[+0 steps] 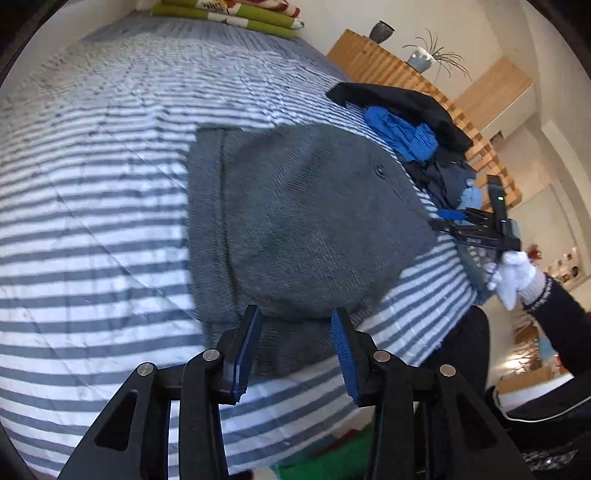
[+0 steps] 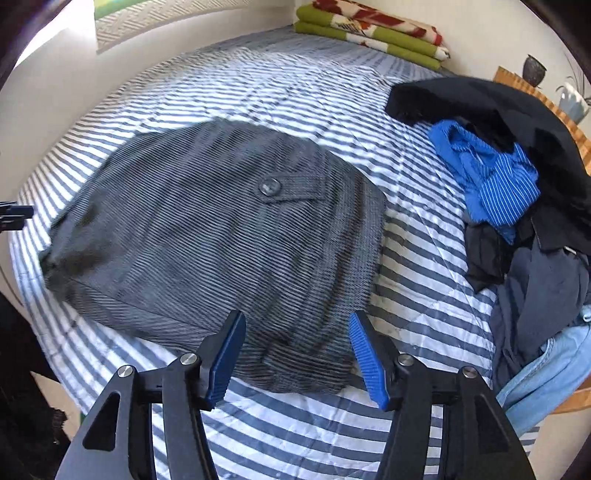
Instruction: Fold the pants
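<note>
The grey pants lie folded into a compact bundle on the striped bed cover, a buttoned pocket flap facing up. My left gripper hovers at the near edge of the bundle, open, nothing between its blue pads. In the right wrist view the grey pants fill the middle, and my right gripper stands open just above their near corner, holding nothing. The right gripper also shows in the left wrist view, off the pants' right side, held by a white-gloved hand.
A heap of other clothes, black, bright blue, dark grey and light denim, lies on the bed's right side. A folded green and red blanket sits at the far end. A wooden slatted headboard with a vase and plant stands beyond.
</note>
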`<state>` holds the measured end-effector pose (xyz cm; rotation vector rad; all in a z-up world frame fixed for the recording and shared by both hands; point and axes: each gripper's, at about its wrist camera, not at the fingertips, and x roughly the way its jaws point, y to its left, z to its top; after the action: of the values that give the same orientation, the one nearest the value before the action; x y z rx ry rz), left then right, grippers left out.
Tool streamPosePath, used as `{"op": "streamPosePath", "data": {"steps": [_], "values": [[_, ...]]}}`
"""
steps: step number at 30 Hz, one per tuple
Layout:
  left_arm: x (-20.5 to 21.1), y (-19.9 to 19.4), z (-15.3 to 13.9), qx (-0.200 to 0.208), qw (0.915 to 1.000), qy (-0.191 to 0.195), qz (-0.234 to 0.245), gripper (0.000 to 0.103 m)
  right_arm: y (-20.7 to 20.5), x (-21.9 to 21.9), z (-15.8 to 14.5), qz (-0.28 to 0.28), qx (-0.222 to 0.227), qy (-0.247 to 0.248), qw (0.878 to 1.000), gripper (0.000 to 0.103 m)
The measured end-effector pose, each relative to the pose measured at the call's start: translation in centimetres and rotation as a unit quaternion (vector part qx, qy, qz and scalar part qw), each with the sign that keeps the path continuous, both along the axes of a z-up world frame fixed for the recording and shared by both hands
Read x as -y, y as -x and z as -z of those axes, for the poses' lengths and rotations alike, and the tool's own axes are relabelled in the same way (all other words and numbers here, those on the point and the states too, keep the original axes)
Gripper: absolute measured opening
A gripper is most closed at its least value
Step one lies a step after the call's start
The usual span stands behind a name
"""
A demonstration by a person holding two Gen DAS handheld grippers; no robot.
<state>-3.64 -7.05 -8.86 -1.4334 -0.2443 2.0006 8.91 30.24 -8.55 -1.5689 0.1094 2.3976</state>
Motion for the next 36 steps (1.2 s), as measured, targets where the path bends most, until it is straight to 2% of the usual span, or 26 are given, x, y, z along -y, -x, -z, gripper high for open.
{"op": "streamPosePath", "data": {"steps": [1,4,7,9,10,12,14,15,18,20,22,23,24,26,27,29,31,34,36], "values": [[-0.7,-0.5,0.6,0.018,0.9998,-0.011,0.003,0.043,-0.3,-0.8,0.7,0.016,0.008,-0.001,1.000,0.055],[-3.1,-0.5,2.7,0.050,0.9985,-0.018,0.012,0.043,-1.5,-3.4,2.1,0.067,-0.002,0.072,0.995,0.059],[-4.9,0.7,4.3,0.097,0.9936,-0.057,0.003,0.048,-1.6,-4.8,2.5,0.088,-0.016,0.109,0.990,0.061],[-5.8,1.5,4.9,0.107,0.9915,-0.073,-0.011,0.047,-1.1,-5.4,3.2,0.095,-0.013,0.124,0.988,0.061],[-6.4,1.8,4.9,0.099,0.9923,-0.073,-0.016,0.046,-0.9,-5.5,3.4,0.094,-0.016,0.139,0.986,0.061],[-7.5,1.9,4.2,0.063,0.9956,-0.067,-0.017,0.014,-0.6,-5.5,3.9,0.091,-0.022,0.164,0.982,0.061],[-8.5,1.6,2.9,0.023,0.9985,-0.047,-0.015,0.011,-0.3,-5.0,4.1,0.084,-0.025,0.174,0.981,0.037],[-8.7,1.2,2.1,0.007,0.9988,-0.046,-0.013,0.010,-0.1,-4.6,3.9,0.073,-0.028,0.179,0.981,0.014],[-9.0,-1.4,-0.6,-0.048,0.9984,-0.023,0.018,0.010,-0.6,-2.3,2.0,0.033,-0.034,0.111,0.993,0.009],[-8.9,-3.8,-1.3,-0.067,0.9963,-0.002,0.053,0.013,-2.2,-1.2,0.4,0.003,-0.043,0.094,0.995,0.009],[-9.0,-5.0,-0.5,-0.035,0.9954,0.029,0.085,0.020,-4.1,-0.9,0.1,-0.007,-0.036,0.097,0.995,0.009],[-8.8,-5.3,0.4,-0.008,0.9945,0.044,0.094,0.028,-4.8,-0.4,0.5,-0.008,-0.012,0.080,0.997,0.009],[-8.4,-5.4,1.0,0.009,0.9940,0.053,0.096,0.030,-5.0,-0.1,1.2,-0.019,0.015,0.068,0.997,0.012],[-7.0,-5.2,1.1,0.009,0.9952,0.059,0.077,0.030,-5.7,-0.2,2.4,-0.022,0.058,0.057,0.996,0.024],[-6.0,-4.7,0.8,0.008,0.9967,0.052,0.061,0.030,-5.9,-0.5,2.3,-0.013,0.058,0.054,0.997,0.029],[-3.7,-3.3,0.1,-0.002,0.9991,0.040,0.011,0.033,-5.8,-1.3,1.2,0.008,0.028,0.067,0.997,0.030],[-1.4,-1.9,0.0,-0.024,0.9977,0.052,-0.036,0.034,-4.9,-1.8,-0.1,0.027,-0.001,0.071,0.997,0.031],[-0.9,-0.4,0.9,-0.036,0.9945,0.087,-0.045,0.035,-2.8,-0.9,-1.4,0.032,-0.028,0.053,0.998,0.031],[-0.9,0.2,1.9,-0.015,0.9964,0.069,-0.047,0.039,-0.8,0.5,-1.7,0.008,-0.040,0.073,0.996,0.031]]}}
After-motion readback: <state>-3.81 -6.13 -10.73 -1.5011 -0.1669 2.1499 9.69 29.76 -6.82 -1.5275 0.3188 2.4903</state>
